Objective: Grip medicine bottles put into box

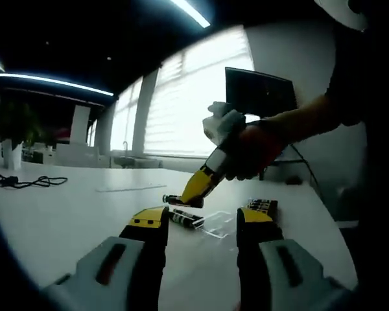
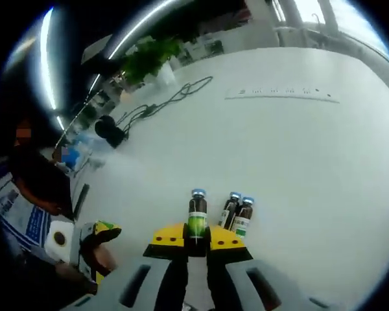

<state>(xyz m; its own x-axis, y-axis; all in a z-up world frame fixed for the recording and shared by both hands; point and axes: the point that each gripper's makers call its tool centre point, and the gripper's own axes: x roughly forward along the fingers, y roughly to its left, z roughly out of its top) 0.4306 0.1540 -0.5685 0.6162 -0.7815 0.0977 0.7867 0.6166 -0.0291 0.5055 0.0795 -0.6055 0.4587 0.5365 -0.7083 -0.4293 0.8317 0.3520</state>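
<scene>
Bottles are what matter here, and one of them, a dark medicine bottle (image 2: 197,217) with a blue cap and green label, stands upright between the tips of the right gripper (image 2: 196,241), whose yellow-tipped jaws are drawn in close against its sides, holding it. Just beside that held bottle, on the white surface (image 2: 298,149), two more capped bottles (image 2: 238,215) stand close together, touching or nearly so. In the left gripper view the right gripper (image 1: 196,188) comes in carried by a person's hand (image 1: 249,152), its yellow tip lowered to a clear, shallow box (image 1: 215,223) lying on the surface (image 1: 65,214); a dark bottle (image 1: 186,218) lies on its side at the near edge of that box, and whether it is fully inside cannot be told. Another dark, yellow-marked object (image 1: 262,206) sits just beyond the box. The left gripper (image 1: 201,227) hangs short of the box with its jaws spread wide and nothing between them. Farther from the box, a black cable (image 2: 168,100) trails across the surface toward a potted plant (image 2: 149,58), and a long clear strip (image 2: 282,94) lies well apart from the bottles.
</scene>
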